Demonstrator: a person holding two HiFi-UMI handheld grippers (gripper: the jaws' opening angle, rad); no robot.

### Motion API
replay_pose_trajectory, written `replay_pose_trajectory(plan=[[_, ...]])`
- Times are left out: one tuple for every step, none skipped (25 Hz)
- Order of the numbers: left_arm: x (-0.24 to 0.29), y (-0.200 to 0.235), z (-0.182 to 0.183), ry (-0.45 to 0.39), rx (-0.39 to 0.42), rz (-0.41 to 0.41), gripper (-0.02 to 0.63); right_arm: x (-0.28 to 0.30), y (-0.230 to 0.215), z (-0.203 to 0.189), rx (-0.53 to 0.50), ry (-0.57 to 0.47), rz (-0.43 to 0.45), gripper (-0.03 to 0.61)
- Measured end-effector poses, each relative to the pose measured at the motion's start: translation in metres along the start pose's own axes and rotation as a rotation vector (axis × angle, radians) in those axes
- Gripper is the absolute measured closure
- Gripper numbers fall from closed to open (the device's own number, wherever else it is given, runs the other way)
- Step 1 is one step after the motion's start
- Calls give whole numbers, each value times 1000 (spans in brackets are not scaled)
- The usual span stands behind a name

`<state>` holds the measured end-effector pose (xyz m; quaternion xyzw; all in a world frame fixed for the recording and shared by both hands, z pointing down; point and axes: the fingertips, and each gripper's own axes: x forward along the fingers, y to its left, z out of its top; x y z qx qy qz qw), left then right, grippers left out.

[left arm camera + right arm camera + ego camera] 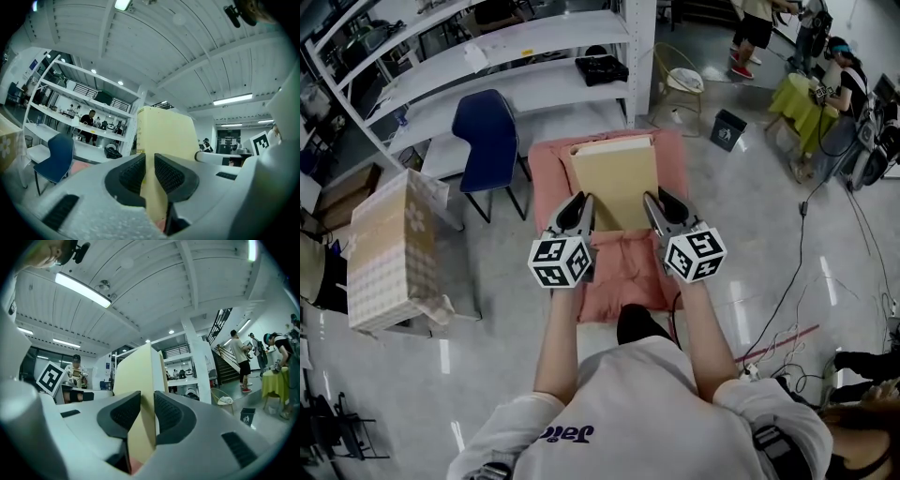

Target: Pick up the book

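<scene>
White shelves [534,56] and a blue chair [492,141] stood beyond the tools on a glossy grey floor [741,253]. The left tool [584,201] and right tool [652,199] each clenched the book [617,173], held between them above a pink cloth [623,267].

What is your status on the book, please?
Left gripper shut on book, near edge. Right gripper likewise. Book over pink cloth. Nothing in the way.

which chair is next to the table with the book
The blue chair, left of the pink table; the wire chair stands farther off, past the shelf post.
</scene>
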<state>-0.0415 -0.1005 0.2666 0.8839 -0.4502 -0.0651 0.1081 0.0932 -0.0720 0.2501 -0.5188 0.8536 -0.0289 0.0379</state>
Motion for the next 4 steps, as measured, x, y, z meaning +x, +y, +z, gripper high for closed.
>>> replay_pose_trajectory(plan=[[3,1,-1,3,-4,0,552,1,-2,-1,-2,3,0,480],[5,1,-3,6,-9,1,552,2,-4,-1,-4,6,0,482],[8,2,-5,10,-13,1,552,3,-6,-1,-7,9,0,482],[10,2,-7,14,-17,1,552,3,-8,-2,-9,13,0,483]])
